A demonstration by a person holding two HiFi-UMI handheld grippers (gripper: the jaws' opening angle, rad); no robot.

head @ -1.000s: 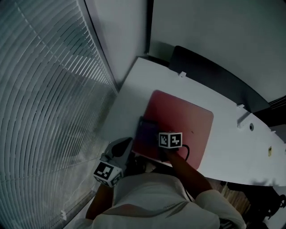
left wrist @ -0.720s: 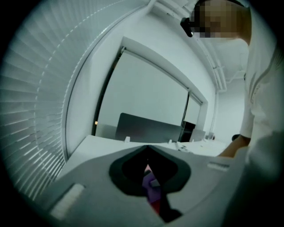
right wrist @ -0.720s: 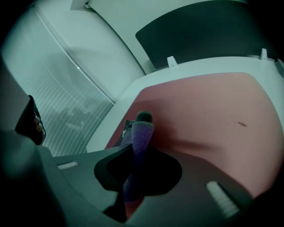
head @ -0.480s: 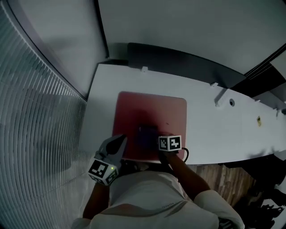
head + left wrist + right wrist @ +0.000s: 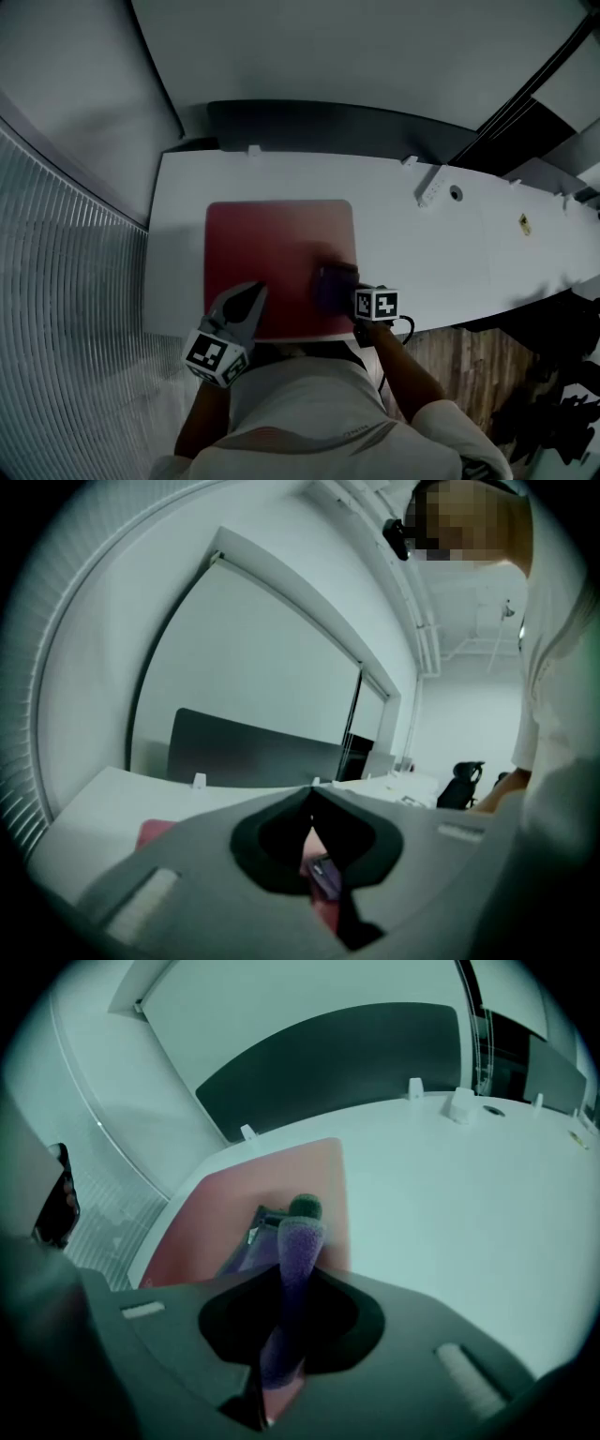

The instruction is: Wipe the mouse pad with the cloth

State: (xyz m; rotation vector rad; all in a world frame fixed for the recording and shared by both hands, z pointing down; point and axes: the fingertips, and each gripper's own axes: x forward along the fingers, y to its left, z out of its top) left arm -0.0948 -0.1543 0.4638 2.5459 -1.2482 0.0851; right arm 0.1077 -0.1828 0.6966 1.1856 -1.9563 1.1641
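Purple cloth (image 5: pixel 301 1239) lay pinched by the right gripper (image 5: pixel 281 1283) on the mouse pad (image 5: pixel 267 246); the left gripper (image 5: pixel 310 795) jaws met, empty.

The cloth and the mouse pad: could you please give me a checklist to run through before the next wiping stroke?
1. The right gripper has a firm hold of the cloth: ok, its jaws are closed on an upright fold.
2. The cloth touches the mouse pad: ok, it lies near the pad's near right corner.
3. The pad lies flat on the desk: ok, all four edges are on the white top.
4. The left gripper is out of the cloth's way: ok, it is shut and empty at the pad's near left edge.
5. The left gripper pins the pad: cannot tell.
6. The pad is clean: cannot tell, the pictures are too dim.
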